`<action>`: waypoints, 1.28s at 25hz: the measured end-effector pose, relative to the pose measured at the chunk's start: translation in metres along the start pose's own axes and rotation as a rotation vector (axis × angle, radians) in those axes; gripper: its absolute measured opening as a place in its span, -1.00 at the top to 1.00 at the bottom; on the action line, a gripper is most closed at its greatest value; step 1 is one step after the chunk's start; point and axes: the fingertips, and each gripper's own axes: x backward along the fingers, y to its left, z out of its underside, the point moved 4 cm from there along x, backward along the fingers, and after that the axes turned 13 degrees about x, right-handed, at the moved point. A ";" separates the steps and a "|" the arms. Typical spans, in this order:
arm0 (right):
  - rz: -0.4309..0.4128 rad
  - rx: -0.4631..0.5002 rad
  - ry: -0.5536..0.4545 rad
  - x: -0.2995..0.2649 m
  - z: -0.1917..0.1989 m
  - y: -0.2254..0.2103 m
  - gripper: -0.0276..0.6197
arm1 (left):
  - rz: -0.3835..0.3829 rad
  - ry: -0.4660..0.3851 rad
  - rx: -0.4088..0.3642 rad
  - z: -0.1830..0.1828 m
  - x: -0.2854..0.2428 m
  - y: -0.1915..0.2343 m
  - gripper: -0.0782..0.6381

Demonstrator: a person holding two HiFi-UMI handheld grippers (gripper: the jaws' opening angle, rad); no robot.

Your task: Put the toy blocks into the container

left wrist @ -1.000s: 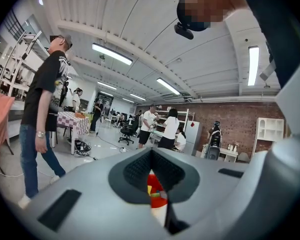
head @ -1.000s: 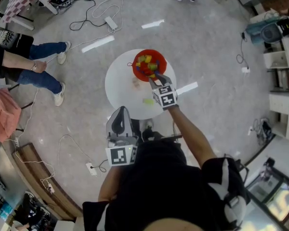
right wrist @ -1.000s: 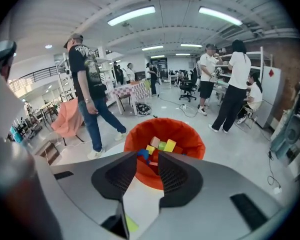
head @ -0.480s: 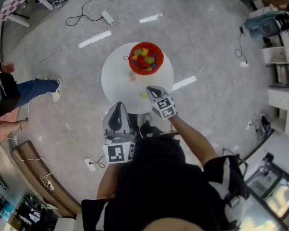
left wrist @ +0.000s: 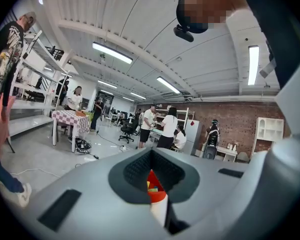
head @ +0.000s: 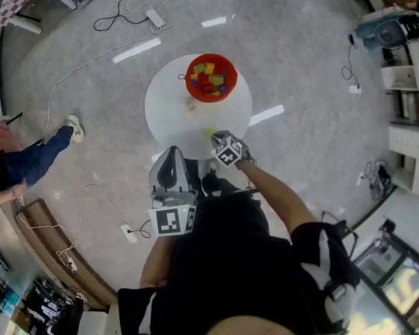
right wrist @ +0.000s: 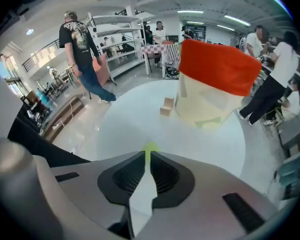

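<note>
A red bowl (head: 211, 77) holding several colored blocks stands at the far side of the round white table (head: 169, 114). Close in the right gripper view, the bowl (right wrist: 217, 66) shows its red rim. A small green block (head: 209, 133) lies near the table's front edge. My right gripper (head: 216, 139) is right behind it, jaws shut, and the green block (right wrist: 150, 147) sits just past the tips (right wrist: 147, 155). A tan block (head: 190, 105) lies left of the bowl. My left gripper (head: 172, 160) is held near my body, off the table, jaws shut on nothing.
Cables and a power strip (head: 156, 18) trail over the grey floor beyond the table. A seated person's leg (head: 42, 152) is at the left. White shelving (head: 408, 82) stands at the right. A wooden bench (head: 56, 246) runs along the lower left.
My right gripper pulled back from above the bowl to the table's front edge and came down behind the green block. The person at the left shifted away.
</note>
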 end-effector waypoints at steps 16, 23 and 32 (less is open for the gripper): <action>-0.007 0.095 0.137 -0.043 0.017 -0.010 0.43 | -0.031 0.011 0.028 0.001 -0.004 0.008 0.80; -0.007 0.084 0.168 -0.052 0.024 -0.013 0.43 | -0.040 0.021 0.031 0.004 -0.005 0.010 0.80; -0.008 0.082 0.159 -0.050 0.023 -0.014 0.47 | -0.044 0.005 0.029 0.002 -0.009 0.010 0.80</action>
